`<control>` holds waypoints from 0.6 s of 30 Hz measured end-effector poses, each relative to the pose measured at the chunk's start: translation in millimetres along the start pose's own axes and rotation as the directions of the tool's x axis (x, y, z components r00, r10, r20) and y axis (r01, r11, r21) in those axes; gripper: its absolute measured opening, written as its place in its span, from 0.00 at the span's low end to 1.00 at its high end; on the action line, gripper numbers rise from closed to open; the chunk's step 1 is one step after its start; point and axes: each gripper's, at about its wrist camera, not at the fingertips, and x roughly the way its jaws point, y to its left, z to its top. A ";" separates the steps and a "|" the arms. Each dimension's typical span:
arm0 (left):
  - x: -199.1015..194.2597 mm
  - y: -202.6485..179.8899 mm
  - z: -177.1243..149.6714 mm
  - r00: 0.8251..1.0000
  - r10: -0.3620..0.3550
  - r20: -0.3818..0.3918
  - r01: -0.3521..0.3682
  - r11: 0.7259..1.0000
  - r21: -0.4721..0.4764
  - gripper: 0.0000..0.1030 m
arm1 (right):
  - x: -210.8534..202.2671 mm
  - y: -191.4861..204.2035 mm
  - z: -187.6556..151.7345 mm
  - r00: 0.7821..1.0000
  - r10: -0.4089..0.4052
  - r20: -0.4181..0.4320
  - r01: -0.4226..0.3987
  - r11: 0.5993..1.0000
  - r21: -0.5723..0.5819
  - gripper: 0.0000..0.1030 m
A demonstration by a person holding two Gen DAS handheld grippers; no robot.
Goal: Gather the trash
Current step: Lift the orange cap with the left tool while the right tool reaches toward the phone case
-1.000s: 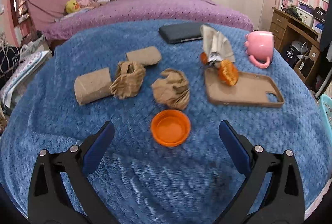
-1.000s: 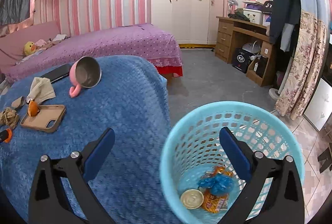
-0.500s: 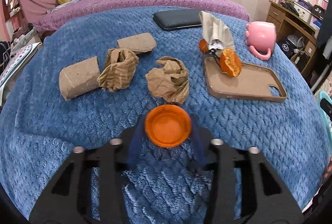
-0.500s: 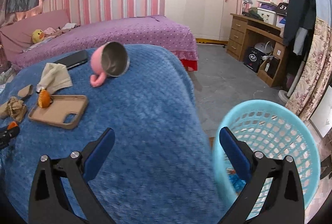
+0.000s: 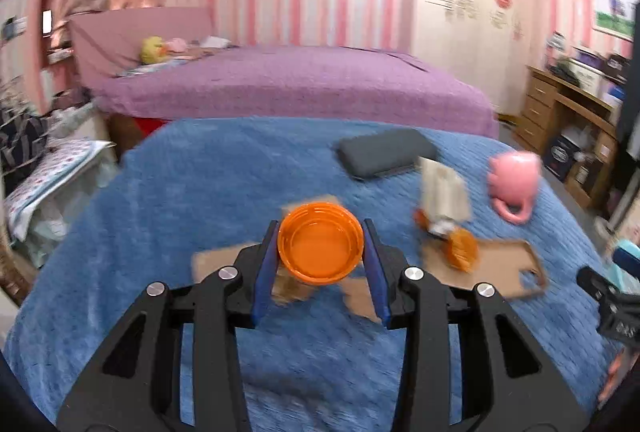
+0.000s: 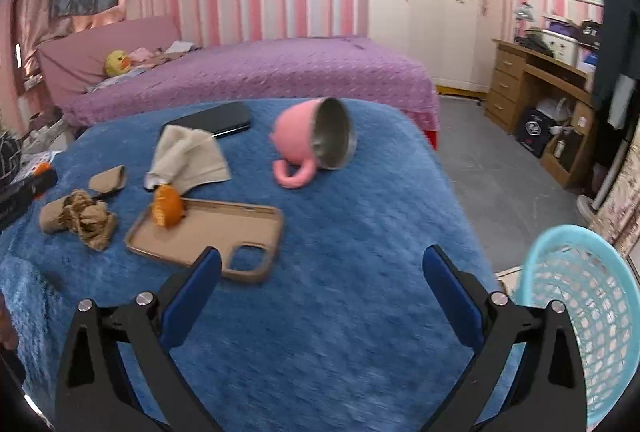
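Presently, left gripper [image 5: 321, 256]: clenched on the orange lid [image 5: 320, 243], blue pads pressing its rim from both sides, open face toward the camera, so it sits level at frame centre and looks raised off the blue blanket [image 5: 200, 192]
Right gripper [image 6: 320, 296]: released, jaws spread wide with nothing between them, hanging over bare blanket at lower centre, likely free for the next piece
Basket [image 6: 580, 312]: pale blue, lower right of the right wrist view, on the floor just beside the blanket edge, the probable drop point
Remaining trash: crumpled brown paper [image 6: 86, 218] and orange peel [image 6: 167, 206] at left; the peel rests on the tan phone case [image 6: 208, 232]
Non-trash, by my reading: pink cup [image 6: 316, 140] tipped on its side, dark phone [image 6: 216, 120] behind it
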 end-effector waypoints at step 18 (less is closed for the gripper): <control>15.8 84.2 7.1 0.992 0.122 -0.026 -0.124 0.987 -0.106 0.38 | 80.0 113.9 16.5 0.977 0.131 -0.168 -0.163 0.968 -0.193 0.47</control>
